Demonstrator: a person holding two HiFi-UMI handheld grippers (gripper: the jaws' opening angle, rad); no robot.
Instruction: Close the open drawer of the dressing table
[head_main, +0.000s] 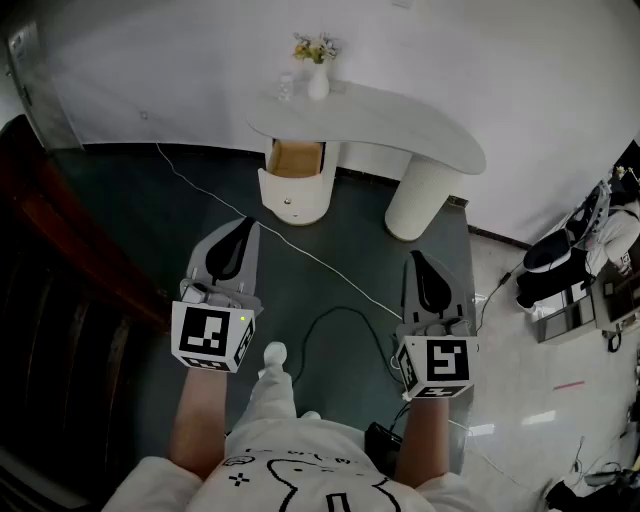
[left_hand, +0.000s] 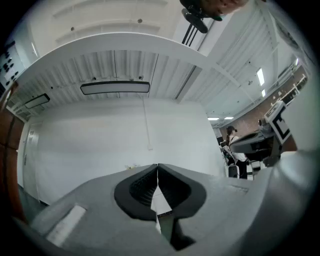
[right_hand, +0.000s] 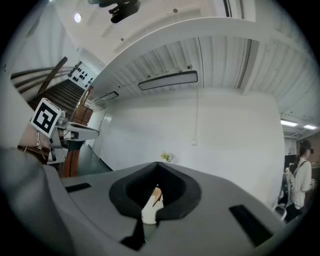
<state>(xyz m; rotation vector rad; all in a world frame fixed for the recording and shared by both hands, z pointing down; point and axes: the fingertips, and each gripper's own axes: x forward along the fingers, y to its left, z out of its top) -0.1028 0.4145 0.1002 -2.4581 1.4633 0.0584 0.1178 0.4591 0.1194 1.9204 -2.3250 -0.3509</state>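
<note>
dressing table (head_main: 400, 125): white, with a curved top on two rounded pedestals; it stands against the white wall (head_main: 150, 60), well ahead of both grippers.
drawer (head_main: 295, 158): set in the top of the left pedestal and pulled out toward the person, with its wooden inside showing; neither gripper touches it.
left gripper (head_main: 243, 226): held over the dark floor (head_main: 150, 200), pointing roughly at the drawer; its jaws are closed tip to tip and empty.
right gripper (head_main: 416, 260): held beside the left one and well apart from it, pointing toward the table; its jaws also meet at the tips and grip nothing. in the right gripper view the pedestal with the drawer shows through the slot below the tips.
vase (head_main: 318, 80): white, holding flowers, on the table top above the drawer; a small white object (head_main: 286, 90) stands just beside it.
white cable (head_main: 300, 250): lies slantwise across the dark floor, between the grippers and the drawer.
black cable (head_main: 340, 308): a loop on the floor between the two grippers, near the person's shoe (head_main: 274, 353).
staircase (head_main: 60, 250): dark wood, along the left edge, apart from the table.
chair (head_main: 550, 255): black seat among equipment on the pale floor at the right, well clear of the table.
</note>
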